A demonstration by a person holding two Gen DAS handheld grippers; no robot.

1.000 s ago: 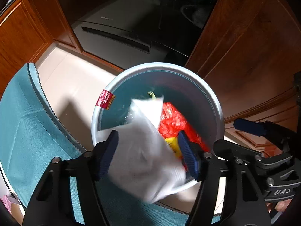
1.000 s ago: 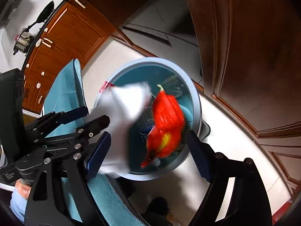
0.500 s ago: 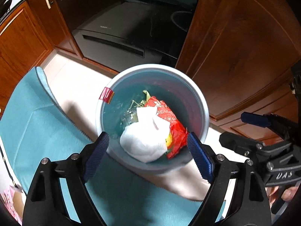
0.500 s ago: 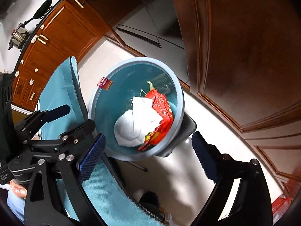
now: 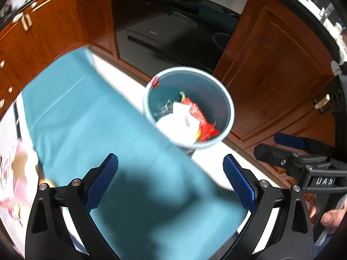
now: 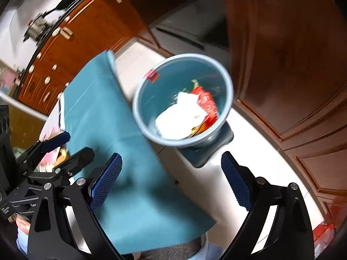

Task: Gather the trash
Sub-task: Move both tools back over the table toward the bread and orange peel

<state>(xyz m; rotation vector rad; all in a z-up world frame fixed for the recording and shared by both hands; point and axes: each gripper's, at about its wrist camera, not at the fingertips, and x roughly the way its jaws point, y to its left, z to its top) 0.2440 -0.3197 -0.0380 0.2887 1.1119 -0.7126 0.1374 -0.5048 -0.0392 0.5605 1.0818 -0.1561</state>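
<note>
Left wrist, round plastic bin, crumpled white paper

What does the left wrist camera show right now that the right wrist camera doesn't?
Only the left wrist view shows the dark oven door full on, and the right gripper at its edge. Only the right wrist view shows a pot on the counter, the dark base under the bin, and the left gripper. Both show the blue bin holding white paper and a red wrapper, beside the teal cloth.
</note>
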